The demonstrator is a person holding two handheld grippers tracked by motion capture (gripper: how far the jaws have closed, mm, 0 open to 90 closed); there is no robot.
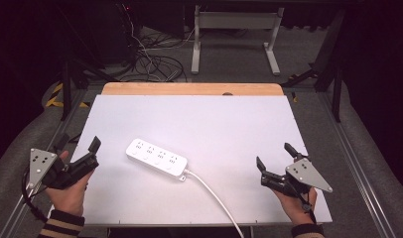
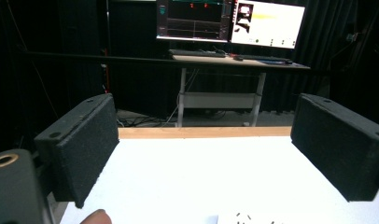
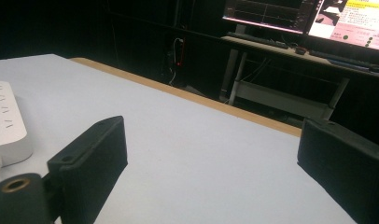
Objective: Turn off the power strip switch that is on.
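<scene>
With your left gripper [image 1: 79, 148] and right gripper [image 1: 275, 159] both wide open and empty at the near edge, the white rectangular plastic power strip [image 1: 156, 157] lies between them, nearer your left, its long axis running far-left to near-right.

I see the power strip [image 1: 157, 158] lying mid-tabletop [image 1: 214, 119]; my left tool [image 1: 80, 153] sits well left of it, my right tool [image 1: 275, 161] well right, its cord [image 1: 214, 196] trailing toward me.
</scene>
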